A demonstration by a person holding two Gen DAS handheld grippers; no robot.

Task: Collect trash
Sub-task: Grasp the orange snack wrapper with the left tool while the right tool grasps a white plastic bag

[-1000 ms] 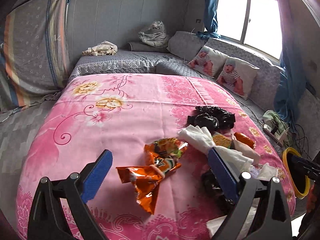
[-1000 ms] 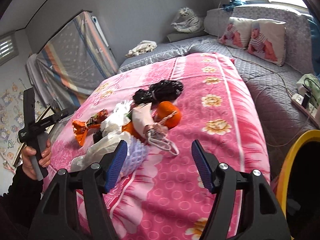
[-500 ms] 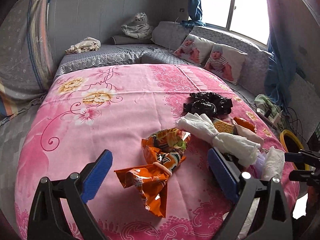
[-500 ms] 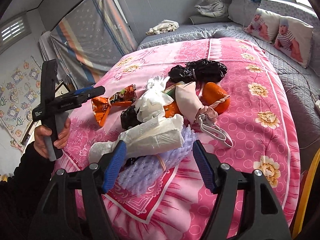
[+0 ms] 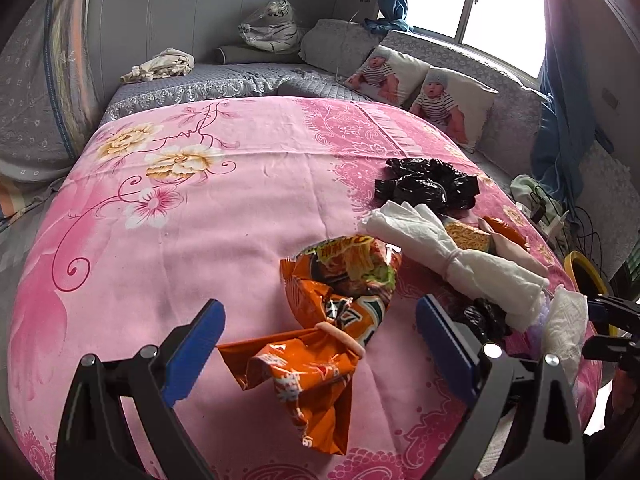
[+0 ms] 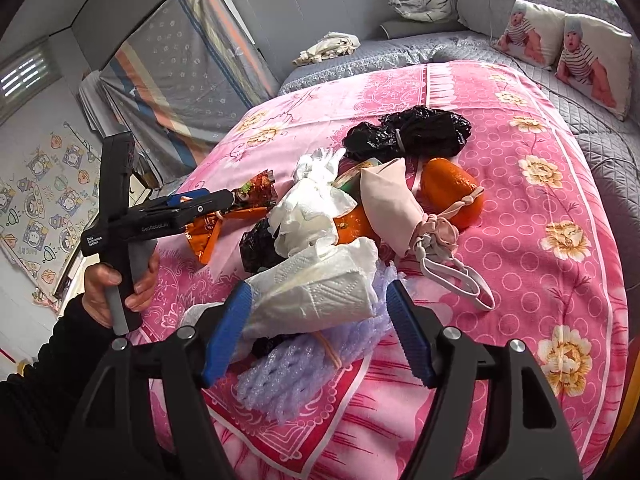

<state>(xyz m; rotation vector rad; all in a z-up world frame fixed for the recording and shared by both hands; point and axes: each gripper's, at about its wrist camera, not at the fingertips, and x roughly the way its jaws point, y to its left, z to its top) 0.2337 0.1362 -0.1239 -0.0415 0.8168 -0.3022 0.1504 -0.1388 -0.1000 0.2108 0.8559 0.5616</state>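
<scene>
Left wrist view: the left gripper (image 5: 318, 338) has edged closer, fingers spread wide around the orange snack wrapper (image 5: 316, 344) near the bed's (image 5: 180, 216) front edge; the far half lies bare. Right wrist view: the right gripper (image 6: 318, 332), fingers released, straddles white tissue (image 6: 320, 292) over purple foam netting (image 6: 288, 372), unseen by the left.

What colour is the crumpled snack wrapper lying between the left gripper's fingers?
Orange, with a printed noodle picture: the snack wrapper shows best in the left wrist view.
</scene>
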